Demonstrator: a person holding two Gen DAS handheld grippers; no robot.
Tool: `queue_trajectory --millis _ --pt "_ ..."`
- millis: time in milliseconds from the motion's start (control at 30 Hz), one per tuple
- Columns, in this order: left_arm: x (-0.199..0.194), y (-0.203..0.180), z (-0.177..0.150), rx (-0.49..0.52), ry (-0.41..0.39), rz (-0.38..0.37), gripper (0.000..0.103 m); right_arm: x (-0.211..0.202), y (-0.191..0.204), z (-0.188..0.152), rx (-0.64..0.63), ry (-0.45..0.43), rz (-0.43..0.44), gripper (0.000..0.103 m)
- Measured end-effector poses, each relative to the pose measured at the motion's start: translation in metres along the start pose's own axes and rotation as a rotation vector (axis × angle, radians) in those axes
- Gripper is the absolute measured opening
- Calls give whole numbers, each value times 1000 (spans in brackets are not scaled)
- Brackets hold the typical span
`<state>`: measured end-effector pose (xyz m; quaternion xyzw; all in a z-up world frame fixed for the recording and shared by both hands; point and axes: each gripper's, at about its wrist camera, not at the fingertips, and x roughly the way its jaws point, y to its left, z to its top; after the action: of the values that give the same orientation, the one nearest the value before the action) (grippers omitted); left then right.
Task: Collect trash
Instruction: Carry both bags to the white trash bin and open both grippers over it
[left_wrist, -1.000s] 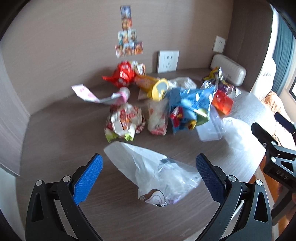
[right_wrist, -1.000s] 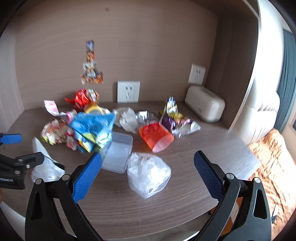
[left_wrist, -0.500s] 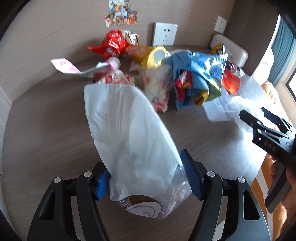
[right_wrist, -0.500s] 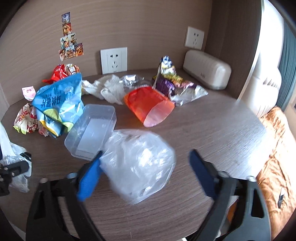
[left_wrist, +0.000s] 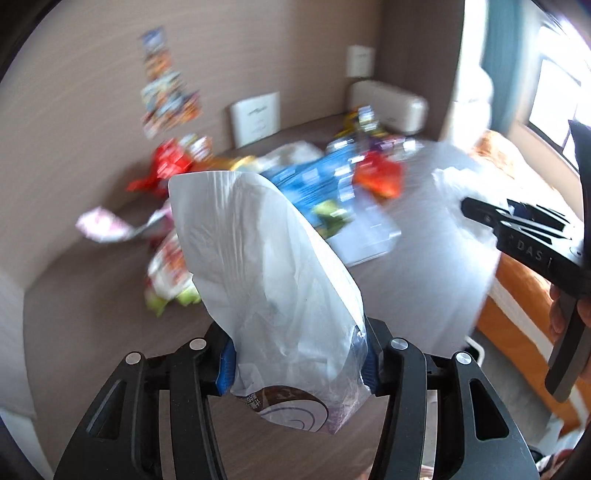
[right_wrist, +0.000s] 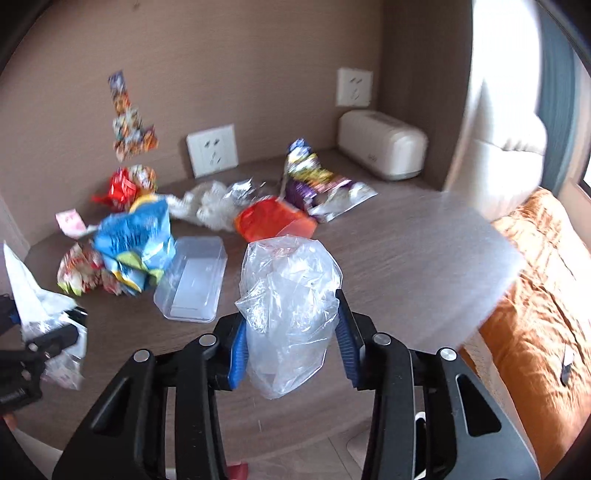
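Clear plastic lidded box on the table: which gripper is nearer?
Right. The right gripper, closing on a clear bag, sits just beside the clear box. The left gripper, closing on a white bag, is farther off.

Bedroom or hotel-type room

A wood-grain desk (right_wrist: 406, 258) is set against a panelled wall fitted with sockets (right_wrist: 211, 150); a bed with an orange cover (right_wrist: 535, 295) and a curtained window (left_wrist: 554, 92) are seen beside it.

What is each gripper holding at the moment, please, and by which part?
The left gripper, closing, pinches the white wrapper by its lower end; the right gripper, closing, pinches the clear plastic bag around its middle.
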<state>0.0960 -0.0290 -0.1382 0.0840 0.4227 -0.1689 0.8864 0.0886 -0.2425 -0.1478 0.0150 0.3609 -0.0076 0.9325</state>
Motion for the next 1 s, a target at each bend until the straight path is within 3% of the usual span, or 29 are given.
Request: queue_trajectory --millis 100,267,433,533,633,767,1000 --pt "-4 -28 10 88 -35 -100 51 -30 -11 0 41 -34 -50 42" --pt "0 -89 20 245 -59 -333 51 -78 -36 -11 121 -63 -182 42" --pt "1 -155 16 413 -70 -486 51 -119 -72 -43 210 -41 -317 42" --pt "11 -195 8 447 -35 -564 51 -136 -96 -68 244 -15 -368 43" --pt "22 -233 -5 462 -4 -596 51 -143 -123 -93 265 14 -379 43" --pt "45 -287 -21 482 26 -599 51 -135 -165 -121 292 38 -332 43" --pt "128 -388 -66 488 167 -571 51 -82 -260 -180 333 119 -237 43"
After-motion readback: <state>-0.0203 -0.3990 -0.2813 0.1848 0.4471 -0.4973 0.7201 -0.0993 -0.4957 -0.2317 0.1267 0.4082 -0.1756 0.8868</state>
